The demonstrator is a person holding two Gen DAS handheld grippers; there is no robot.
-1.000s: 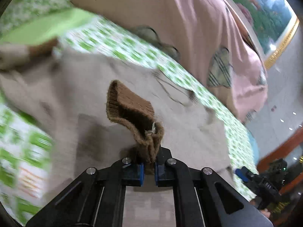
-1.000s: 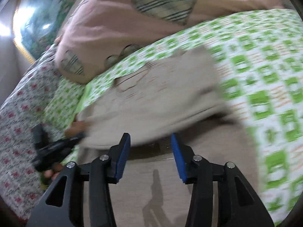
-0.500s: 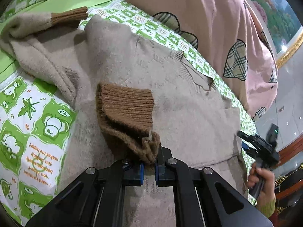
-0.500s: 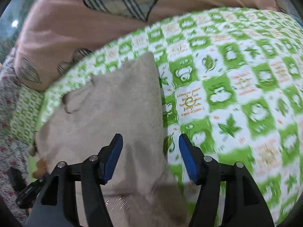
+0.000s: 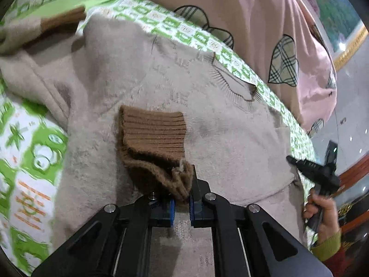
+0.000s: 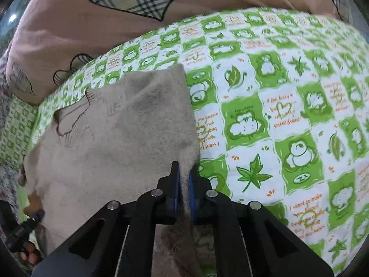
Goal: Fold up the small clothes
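Beige sweater (image 5: 219, 124) lies spread on the bed sheet (image 6: 288, 106), green-and-white w/ cartoon print, its neckline (image 5: 239, 90) toward the far edge by the pink quilt (image 5: 265, 23). Same sweater in right wrist view (image 6: 115, 138): its right-hand side edge runs down the sheet to the gripper, bare sheet to the right of it.

Brown ribbed cuff (image 5: 154, 138) is folded over onto the sweater's body, approx. mid-chest. Left gripper (image 5: 182, 205) is clenched on the bunched end of that cuff; blue pads nearly meet, knit squeezed between them. A second brown cuff (image 5: 62, 20) lies at the far left, on a rumpled sleeve; blurred.

Right gripper (image 6: 183, 191) pinches the sweater's side edge: jaws have just been closing and now press on a thin ridge of beige fabric between the blue pads. In left wrist view the right gripper (image 5: 311, 170) shows at the sweater's right edge, held by a hand (image 5: 322, 214) w/ a yellow-green sleeve cuff.

Pink quilt w/ plaid hearts lies along the sheet's far edge in both views. Floral fabric (image 6: 7, 97) at far left of right wrist view.
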